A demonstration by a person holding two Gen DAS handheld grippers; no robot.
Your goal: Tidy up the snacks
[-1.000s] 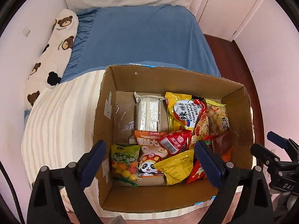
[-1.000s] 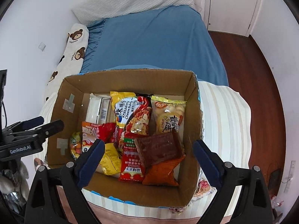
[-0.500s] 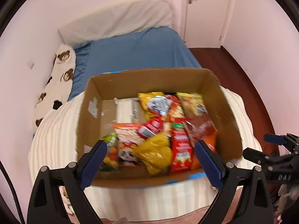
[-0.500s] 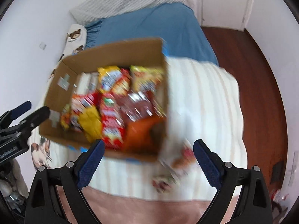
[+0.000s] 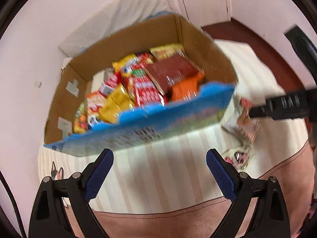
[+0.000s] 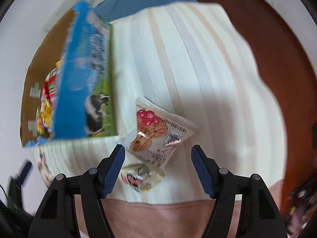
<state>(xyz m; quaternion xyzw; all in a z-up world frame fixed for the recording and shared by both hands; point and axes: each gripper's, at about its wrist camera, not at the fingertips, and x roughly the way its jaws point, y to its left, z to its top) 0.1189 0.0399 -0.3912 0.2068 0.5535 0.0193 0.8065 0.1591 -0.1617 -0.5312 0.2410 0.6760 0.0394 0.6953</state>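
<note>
The right gripper [image 6: 157,168], jaws just closing, half open and empty, hangs over the cookie packet [image 6: 156,132]; the box [image 6: 87,91] lies at nine o'clock; the left gripper [image 5: 159,175] is wide open, empty.

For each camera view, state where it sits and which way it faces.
Left wrist: rides the left tongs, aimed steeply down at the snack-filled cardboard box on the striped blanket; its blue-padded jaws stand open, and the right tongs show at the right edge.
Right wrist: rides the right tongs, looking down at the white cookie packet; jaws apart, touching nothing.
Shared: box, blanket, cookie packet.
</note>
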